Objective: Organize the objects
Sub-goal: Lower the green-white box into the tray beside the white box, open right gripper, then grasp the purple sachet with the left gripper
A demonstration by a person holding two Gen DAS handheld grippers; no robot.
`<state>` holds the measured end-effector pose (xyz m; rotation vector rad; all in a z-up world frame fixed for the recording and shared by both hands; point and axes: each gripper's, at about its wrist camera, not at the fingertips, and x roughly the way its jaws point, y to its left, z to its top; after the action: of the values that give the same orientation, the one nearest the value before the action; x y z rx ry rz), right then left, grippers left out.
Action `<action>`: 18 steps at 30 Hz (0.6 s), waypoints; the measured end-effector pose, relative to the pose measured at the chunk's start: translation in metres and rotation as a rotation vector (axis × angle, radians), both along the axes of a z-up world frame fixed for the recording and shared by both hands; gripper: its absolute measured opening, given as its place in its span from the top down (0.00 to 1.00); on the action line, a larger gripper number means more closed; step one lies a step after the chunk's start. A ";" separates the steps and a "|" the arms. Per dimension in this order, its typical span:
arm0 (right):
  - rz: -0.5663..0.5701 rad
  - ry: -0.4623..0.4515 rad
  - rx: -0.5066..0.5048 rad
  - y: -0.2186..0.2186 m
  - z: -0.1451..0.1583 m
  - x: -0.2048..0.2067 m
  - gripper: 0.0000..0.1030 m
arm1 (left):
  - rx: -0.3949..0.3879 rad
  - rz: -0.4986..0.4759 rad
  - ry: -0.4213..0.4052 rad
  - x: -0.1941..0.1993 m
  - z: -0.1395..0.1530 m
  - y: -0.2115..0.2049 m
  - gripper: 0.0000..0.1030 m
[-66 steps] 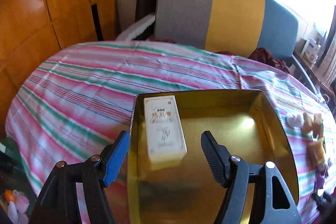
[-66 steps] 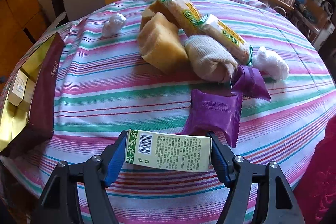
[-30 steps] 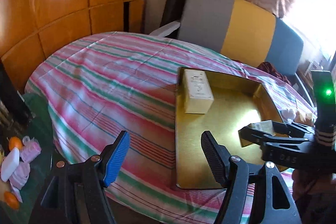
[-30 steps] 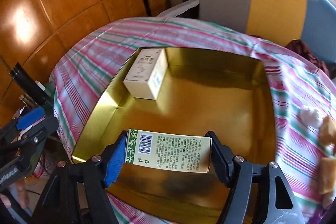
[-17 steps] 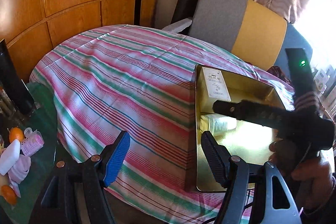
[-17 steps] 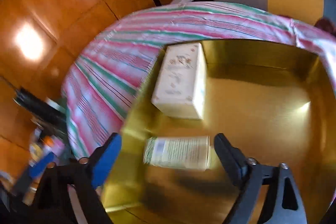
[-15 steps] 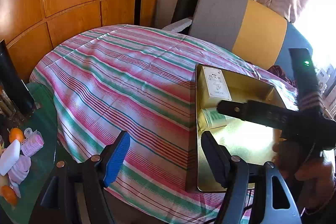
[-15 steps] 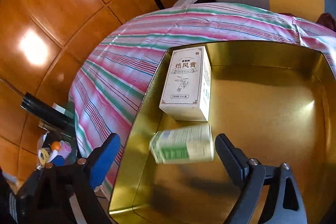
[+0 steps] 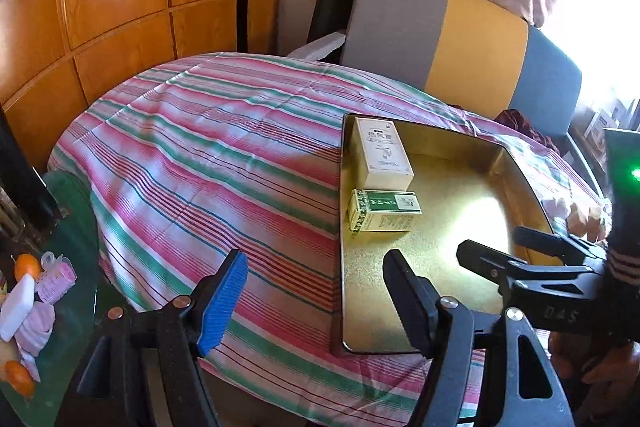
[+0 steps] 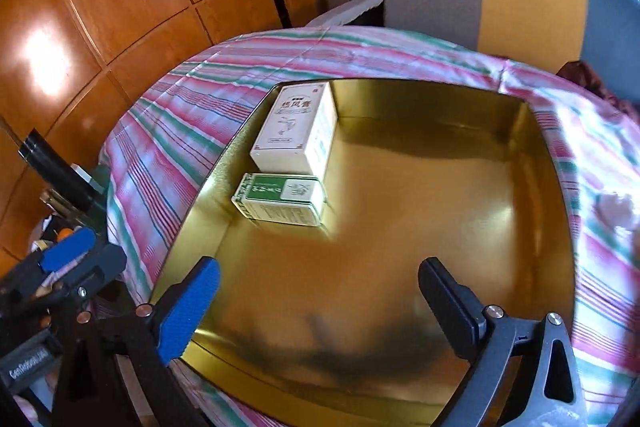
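Now the right tongs (image 10: 318,301) held nothing, their jaws opening over the gold tray (image 10: 536,155); a second earlier they had gripped the green box (image 10: 280,201), which had since come to lie inside the tray, touching the white box (image 10: 296,131). Left tongs (image 9: 314,297) stood open and empty over the striped cloth (image 9: 200,163). Two boxes, one tray.

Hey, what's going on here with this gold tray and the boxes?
A person with a gripper in each hand is tidying items into the gold tray on the striped table. The right gripper hangs over the tray with nothing between its jaws, which are opening. The green box lies flat in the tray beside the white box, at its left wall. The left gripper is open and empty.
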<state>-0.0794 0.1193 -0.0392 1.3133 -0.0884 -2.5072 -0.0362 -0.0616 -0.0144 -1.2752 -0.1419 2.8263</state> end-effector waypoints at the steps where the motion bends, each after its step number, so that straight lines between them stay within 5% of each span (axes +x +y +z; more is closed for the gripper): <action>1: -0.006 0.013 0.011 0.001 0.002 0.004 0.02 | 0.001 -0.001 0.001 0.001 0.000 0.001 0.31; 18: -0.142 0.170 0.111 0.064 0.039 0.061 0.00 | -0.018 -0.122 0.059 0.019 0.016 0.041 0.31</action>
<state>-0.0182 0.1834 -0.0004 1.1653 -0.0049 -2.7699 -0.0174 -0.0205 0.0016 -1.1597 -0.0355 2.7636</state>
